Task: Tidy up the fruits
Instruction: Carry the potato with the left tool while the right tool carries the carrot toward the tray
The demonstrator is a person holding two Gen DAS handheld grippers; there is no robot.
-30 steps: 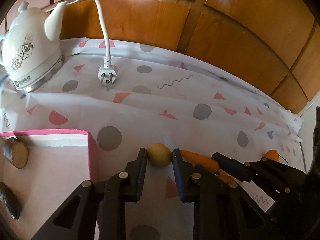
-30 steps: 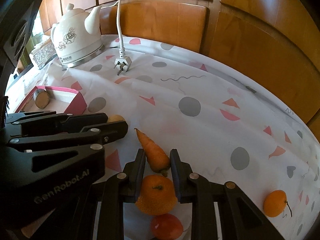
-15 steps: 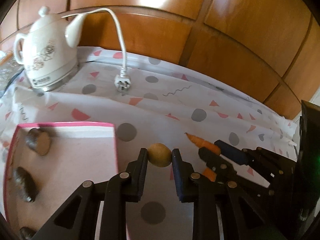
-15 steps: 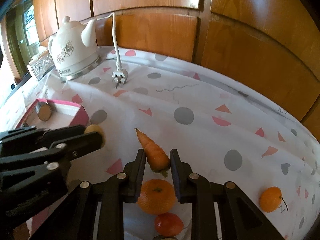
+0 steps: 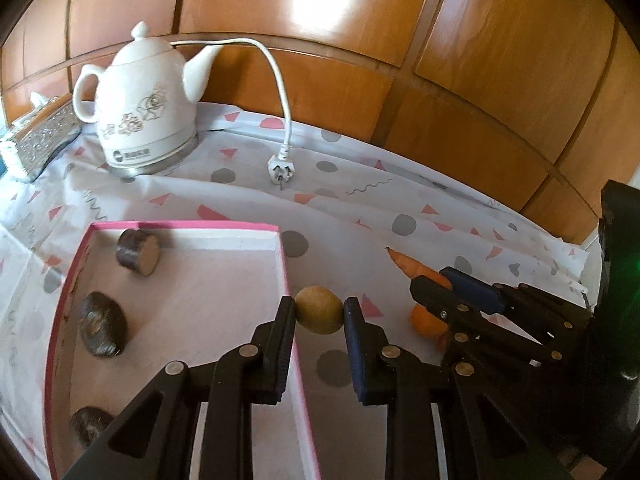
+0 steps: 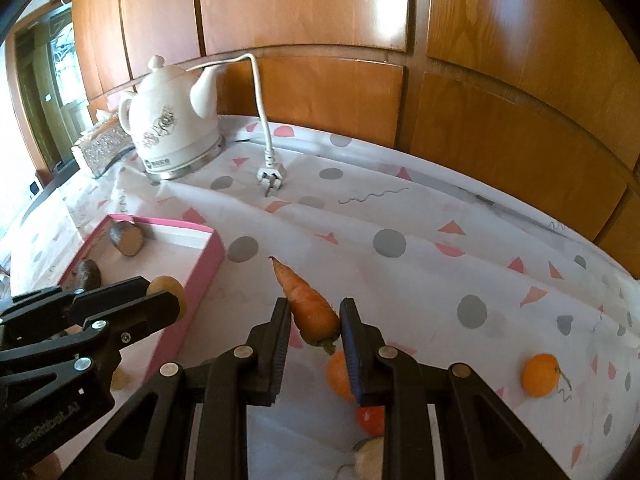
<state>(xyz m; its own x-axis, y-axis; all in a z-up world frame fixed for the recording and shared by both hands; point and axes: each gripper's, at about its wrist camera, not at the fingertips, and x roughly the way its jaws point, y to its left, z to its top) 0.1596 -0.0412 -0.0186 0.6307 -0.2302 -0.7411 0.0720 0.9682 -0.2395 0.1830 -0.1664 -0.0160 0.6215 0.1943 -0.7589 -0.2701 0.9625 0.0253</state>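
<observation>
Left gripper (image 5: 319, 315) had clamped a small, firm yellow fruit (image 5: 319, 309) by its middle beside the pink box (image 5: 286, 264), while right gripper (image 6: 313, 322) pinched the stiff carrot (image 6: 307, 305) at its thick end above the table.

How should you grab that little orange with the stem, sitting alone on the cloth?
Probably around its round middle, coming down from above. The orange sits alone on the tablecloth with open space around it, and its thin stem pokes out sideways to the right, so keep the fingers off that side.
</observation>
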